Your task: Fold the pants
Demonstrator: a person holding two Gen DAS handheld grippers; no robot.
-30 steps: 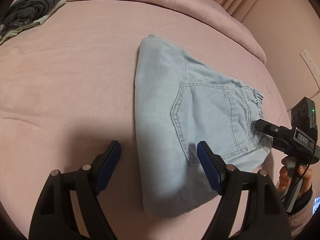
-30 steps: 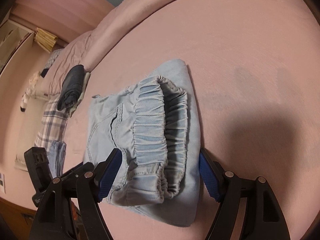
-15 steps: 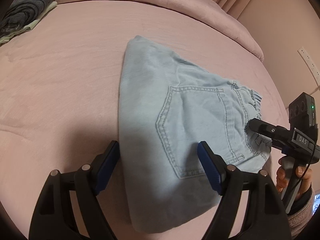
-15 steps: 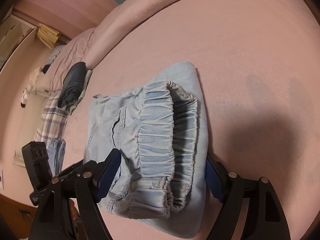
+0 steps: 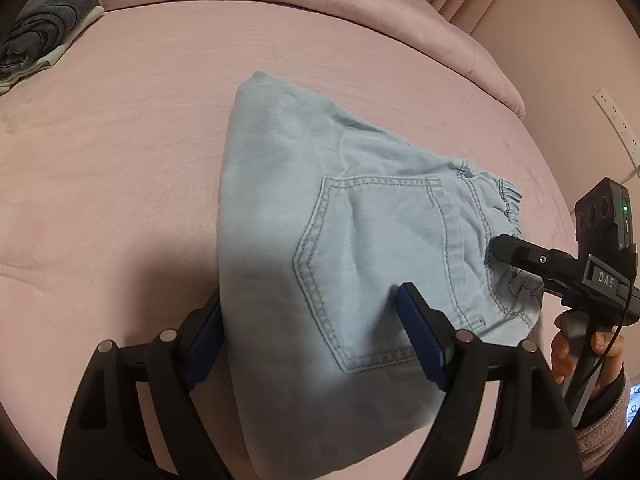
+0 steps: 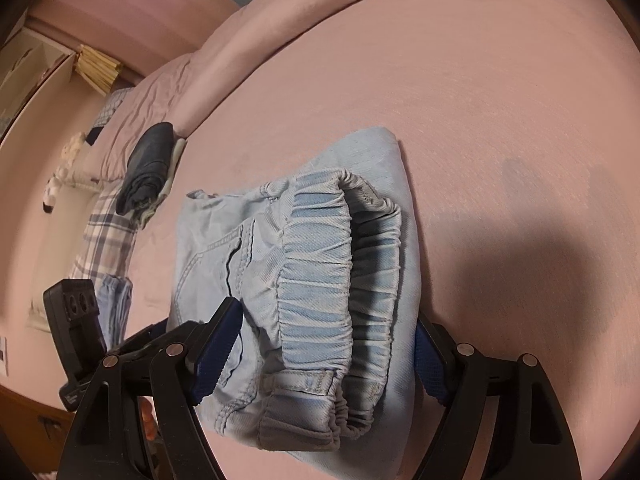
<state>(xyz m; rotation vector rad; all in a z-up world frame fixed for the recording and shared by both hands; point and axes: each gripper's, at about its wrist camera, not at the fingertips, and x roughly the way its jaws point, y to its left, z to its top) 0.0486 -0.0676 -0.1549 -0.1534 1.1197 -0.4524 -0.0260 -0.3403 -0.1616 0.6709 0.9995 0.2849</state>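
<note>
Lying folded, pants (image 5: pixel 332 264) waistband toward right gripper (image 6: pixel 320 356); both grippers spread apart.

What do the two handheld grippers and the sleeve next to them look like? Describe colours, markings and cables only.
Both the left gripper and the right gripper are black with blue pads and silver rivets. The right gripper's body is marked DAS, has a green light and a thin black cable. The sleeve is pinkish knit.
</note>
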